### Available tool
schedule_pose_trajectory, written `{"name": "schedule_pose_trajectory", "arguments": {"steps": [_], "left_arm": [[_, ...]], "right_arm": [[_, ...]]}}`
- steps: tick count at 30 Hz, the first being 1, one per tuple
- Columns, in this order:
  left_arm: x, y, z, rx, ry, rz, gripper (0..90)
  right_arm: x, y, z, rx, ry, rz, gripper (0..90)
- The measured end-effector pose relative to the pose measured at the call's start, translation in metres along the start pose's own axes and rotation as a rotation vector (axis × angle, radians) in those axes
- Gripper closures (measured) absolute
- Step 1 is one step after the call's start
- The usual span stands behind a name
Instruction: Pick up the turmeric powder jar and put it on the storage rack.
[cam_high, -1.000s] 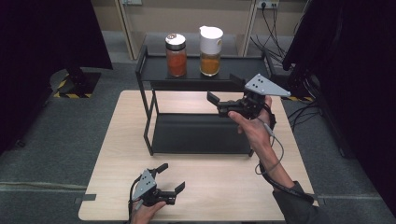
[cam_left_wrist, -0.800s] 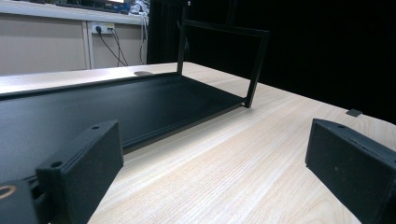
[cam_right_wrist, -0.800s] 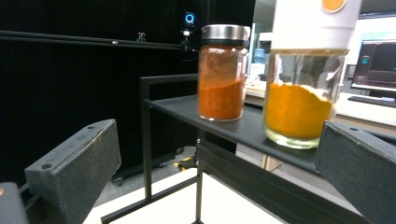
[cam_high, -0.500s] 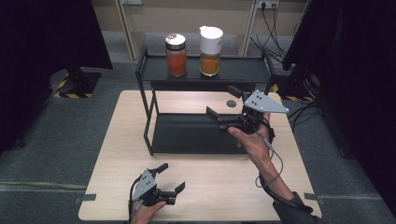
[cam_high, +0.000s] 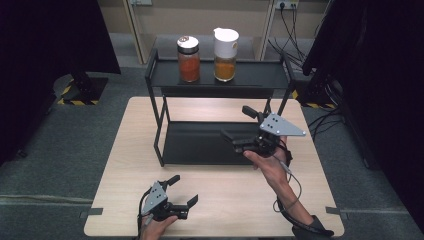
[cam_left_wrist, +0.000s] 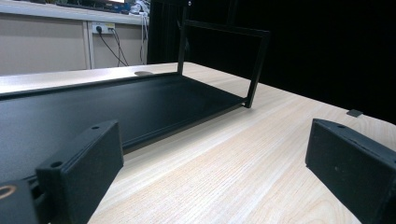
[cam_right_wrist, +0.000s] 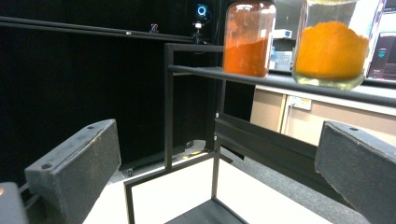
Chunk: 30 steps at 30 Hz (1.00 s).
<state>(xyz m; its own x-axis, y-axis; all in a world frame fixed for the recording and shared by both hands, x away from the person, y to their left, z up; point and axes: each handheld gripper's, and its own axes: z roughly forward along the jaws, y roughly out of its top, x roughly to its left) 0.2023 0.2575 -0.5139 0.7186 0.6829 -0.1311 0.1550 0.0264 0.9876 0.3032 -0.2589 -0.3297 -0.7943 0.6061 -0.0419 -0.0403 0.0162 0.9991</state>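
A black two-shelf rack (cam_high: 260, 77) stands at the back of the wooden table (cam_high: 125, 150). On its top shelf a jar of red-orange powder (cam_high: 189, 60) and a white-lidded jar of yellow-orange powder (cam_high: 225, 49) stand side by side. My right gripper (cam_high: 235, 122) hovers over the right end of the lower shelf (cam_high: 200, 142), pointing left, open and empty. From the right gripper view, the red-orange jar (cam_right_wrist: 247, 39) and the yellow-orange jar (cam_right_wrist: 331, 49) sit above the open right gripper (cam_right_wrist: 219, 163). My left gripper (cam_high: 185, 189) rests by the table's near edge, open and empty. The left gripper (cam_left_wrist: 215, 154) faces the lower shelf (cam_left_wrist: 116, 102).
Bare wood lies between the rack's front and the near edge (cam_high: 240, 185). Black curtains flank the table on both sides. A cable (cam_high: 292, 192) trails from the right gripper along the person's forearm. Wall sockets and cords sit behind the rack (cam_high: 285, 15).
My right gripper has sunk from about the top shelf's front rail down toward the lower shelf and come slightly nearer. The left gripper and both jars have stayed put.
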Motion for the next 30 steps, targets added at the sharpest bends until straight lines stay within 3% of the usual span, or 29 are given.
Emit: {"name": "schedule_pose_trajectory", "arguments": {"steps": [30], "left_arm": [[0.000,0.000,0.000,0.000,0.001,0.002,3.4]], "right_arm": [[0.016,-0.066,-0.024,0.037,0.008,0.048,0.4]]}}
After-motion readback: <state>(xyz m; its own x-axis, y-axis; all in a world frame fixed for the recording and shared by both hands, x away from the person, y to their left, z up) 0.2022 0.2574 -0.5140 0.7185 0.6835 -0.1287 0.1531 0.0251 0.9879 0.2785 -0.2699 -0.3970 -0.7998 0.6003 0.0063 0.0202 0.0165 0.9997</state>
